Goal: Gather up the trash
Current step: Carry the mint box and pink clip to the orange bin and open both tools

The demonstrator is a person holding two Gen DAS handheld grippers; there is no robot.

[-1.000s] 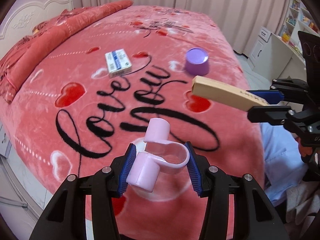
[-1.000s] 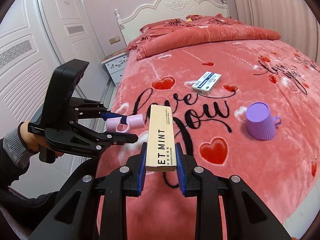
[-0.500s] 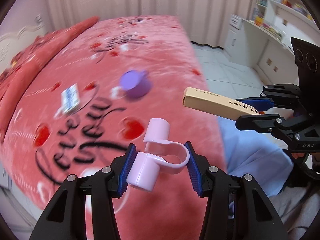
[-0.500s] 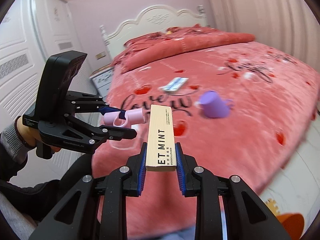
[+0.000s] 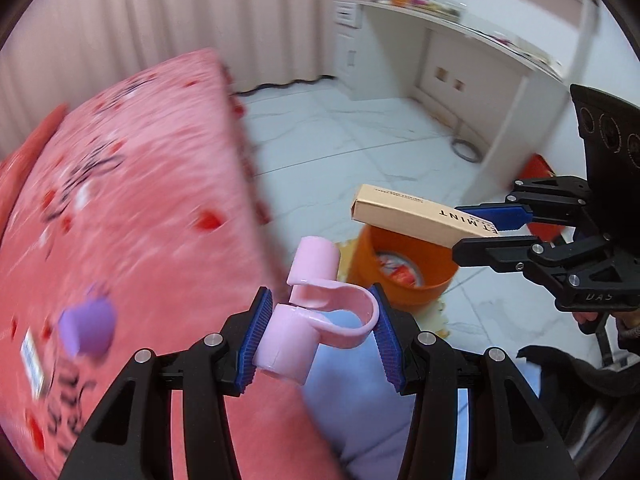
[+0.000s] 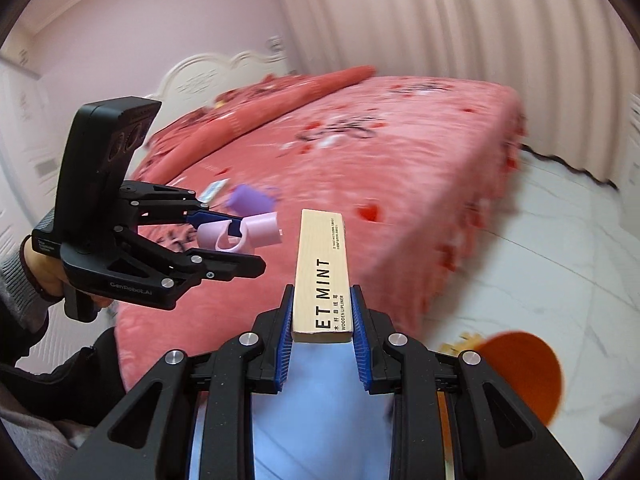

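The left hand-held gripper pinches a pink plastic clip between its blue pads, one tube end of the clip sticking up past the fingertips. The right hand-held gripper is pressed tight on a tan box printed "MINT", which juts forward beyond its fingers. From the left gripper, the orange bin stands on the white floor just ahead and slightly to the right, with wrappers inside; the tan box hangs over its rim. The pink bed lies to the left of that gripper, blurred, carrying a purple cup and a small white packet. From the right gripper the bin edge shows low to the right, and the left gripper holds its clip off to the left.
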